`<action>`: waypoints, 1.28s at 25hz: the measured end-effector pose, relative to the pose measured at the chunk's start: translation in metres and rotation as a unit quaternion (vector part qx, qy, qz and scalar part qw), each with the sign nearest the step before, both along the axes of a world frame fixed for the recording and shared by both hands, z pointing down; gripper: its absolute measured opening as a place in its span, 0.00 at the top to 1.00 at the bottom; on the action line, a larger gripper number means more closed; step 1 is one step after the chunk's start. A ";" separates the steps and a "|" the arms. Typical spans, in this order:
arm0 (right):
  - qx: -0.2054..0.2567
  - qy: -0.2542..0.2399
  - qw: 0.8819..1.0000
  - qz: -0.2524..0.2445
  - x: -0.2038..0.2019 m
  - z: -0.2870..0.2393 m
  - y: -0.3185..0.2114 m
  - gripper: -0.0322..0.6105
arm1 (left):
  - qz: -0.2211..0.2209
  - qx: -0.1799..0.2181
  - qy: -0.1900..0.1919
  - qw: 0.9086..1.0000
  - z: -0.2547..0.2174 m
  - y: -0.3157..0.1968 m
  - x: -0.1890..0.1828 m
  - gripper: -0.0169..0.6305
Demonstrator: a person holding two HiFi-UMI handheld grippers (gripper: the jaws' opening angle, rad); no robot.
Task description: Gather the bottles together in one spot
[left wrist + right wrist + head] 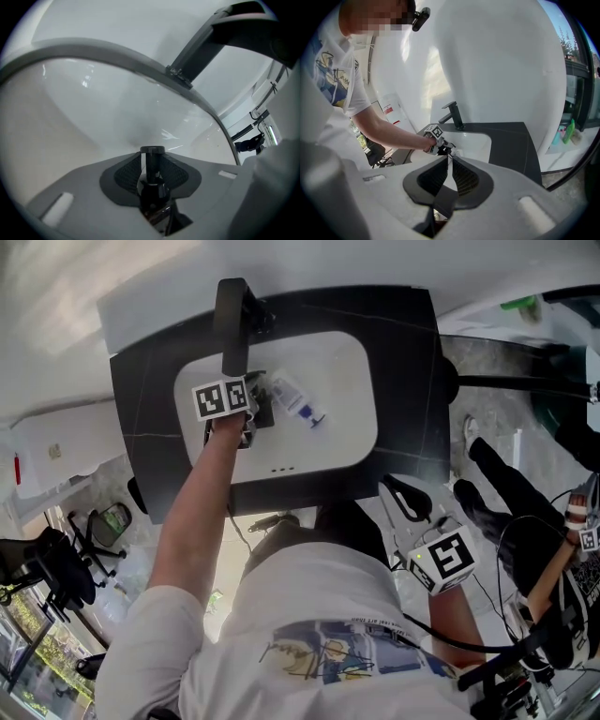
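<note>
A clear bottle with a blue label point(294, 399) lies on its side in the white basin point(347, 371). Just left of it, below the tap, my left gripper point(251, 423) reaches into the basin. Its pads point(129, 176) close around a small dark bottle with a black cap point(152, 187), cap pointing away from the camera. My right gripper point(405, 498) hangs off the counter's front right corner, jaws together with nothing between them point(450, 159). In the right gripper view, the left gripper point(436, 140) shows at the basin's near side.
The basin is set in a black counter point(412, 352) with a black tap point(232, 324) at its back edge. A green bottle point(567, 131) stands on a ledge far right. Cables and a chair base crowd the floor at the right point(525, 549).
</note>
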State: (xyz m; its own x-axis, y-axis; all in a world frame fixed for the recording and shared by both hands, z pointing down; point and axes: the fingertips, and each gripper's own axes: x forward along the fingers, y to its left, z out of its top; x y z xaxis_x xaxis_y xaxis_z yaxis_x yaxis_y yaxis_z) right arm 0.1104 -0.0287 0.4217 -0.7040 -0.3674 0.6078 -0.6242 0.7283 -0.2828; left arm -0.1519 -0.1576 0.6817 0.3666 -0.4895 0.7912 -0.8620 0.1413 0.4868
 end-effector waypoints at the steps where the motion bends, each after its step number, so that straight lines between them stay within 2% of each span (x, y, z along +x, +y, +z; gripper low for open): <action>1: 0.001 -0.001 1.000 0.000 -0.001 0.000 0.001 0.90 | 0.003 0.014 -0.003 1.000 -0.006 0.000 0.001 0.79; 3: 0.002 -0.004 1.000 -0.002 -0.005 -0.002 0.005 0.90 | 0.010 0.038 -0.011 0.999 -0.017 0.003 0.002 0.80; 4: 0.004 -0.005 1.000 -0.003 -0.007 -0.002 0.008 0.90 | 0.014 0.049 -0.016 0.999 -0.022 0.005 0.003 0.84; 9: 0.007 -0.005 1.000 -0.006 -0.010 -0.005 0.022 0.90 | 0.050 0.092 -0.056 0.993 -0.041 0.011 0.008 0.85; 18: 0.014 -0.008 1.000 -0.008 -0.010 -0.011 0.048 0.90 | 0.085 0.148 -0.112 0.979 -0.066 0.038 0.015 0.84; 25: 0.015 -0.014 1.000 -0.009 -0.014 -0.012 0.061 0.90 | 0.096 0.189 -0.133 0.968 -0.092 0.044 0.009 0.84; 32: 0.024 -0.018 1.000 -0.006 -0.015 -0.019 0.064 0.90 | 0.094 0.227 -0.145 0.959 -0.134 0.048 -0.015 0.84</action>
State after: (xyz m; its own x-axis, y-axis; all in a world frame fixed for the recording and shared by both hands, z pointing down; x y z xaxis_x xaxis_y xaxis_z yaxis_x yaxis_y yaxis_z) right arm 0.0949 0.0352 0.4022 -0.7296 -0.3861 0.5645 -0.6051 0.7491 -0.2696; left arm -0.1671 -0.1099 0.5478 0.2795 -0.7541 0.5943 -0.9596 -0.1995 0.1982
